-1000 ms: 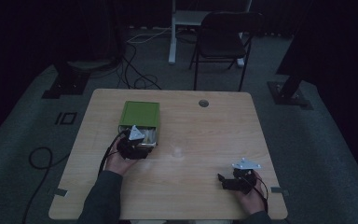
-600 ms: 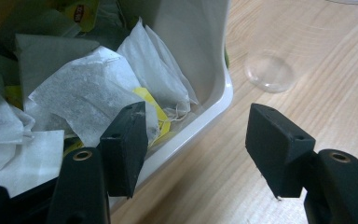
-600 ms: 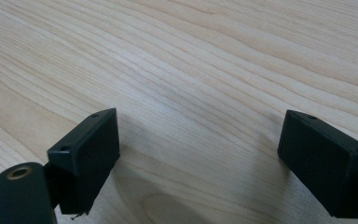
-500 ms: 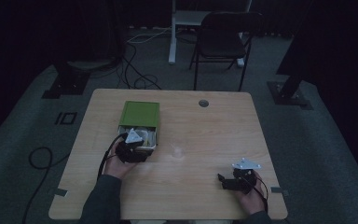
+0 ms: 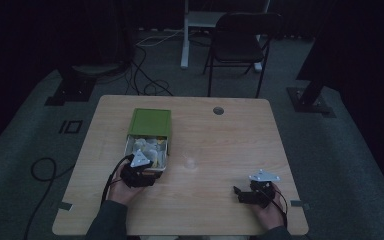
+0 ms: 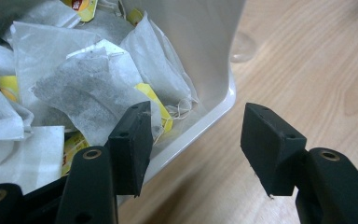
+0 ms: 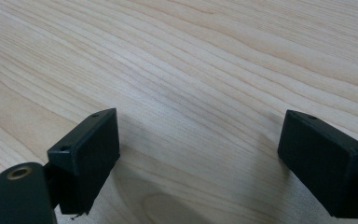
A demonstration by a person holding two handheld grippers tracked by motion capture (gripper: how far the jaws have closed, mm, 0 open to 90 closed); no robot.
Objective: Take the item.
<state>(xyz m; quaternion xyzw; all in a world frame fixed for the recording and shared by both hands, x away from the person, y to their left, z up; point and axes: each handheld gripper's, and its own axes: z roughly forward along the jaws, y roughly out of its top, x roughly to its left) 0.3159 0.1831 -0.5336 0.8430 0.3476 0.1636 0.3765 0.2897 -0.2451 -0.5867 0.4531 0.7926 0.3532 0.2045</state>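
I work over a light wooden table (image 5: 215, 150) that stands in a dark room with grey carpet. Behind the table I see a black folding chair (image 5: 240, 45), and cables (image 5: 145, 80) lie on the floor. A small round hole (image 5: 218, 110) sits near the far edge of the table.

The box (image 5: 147, 142), with its green lid folded back, stands left of the middle and is full of tea bags (image 6: 79, 88). My left gripper (image 6: 193, 135) is at the near corner of the box: one jaw is inside over the tea bags, the other outside over the wood. Its jaws have just been closing a little, with only the box wall between them, and they press nothing.

My right gripper (image 7: 198, 154) is wide open and low over bare wood, well apart from the box.
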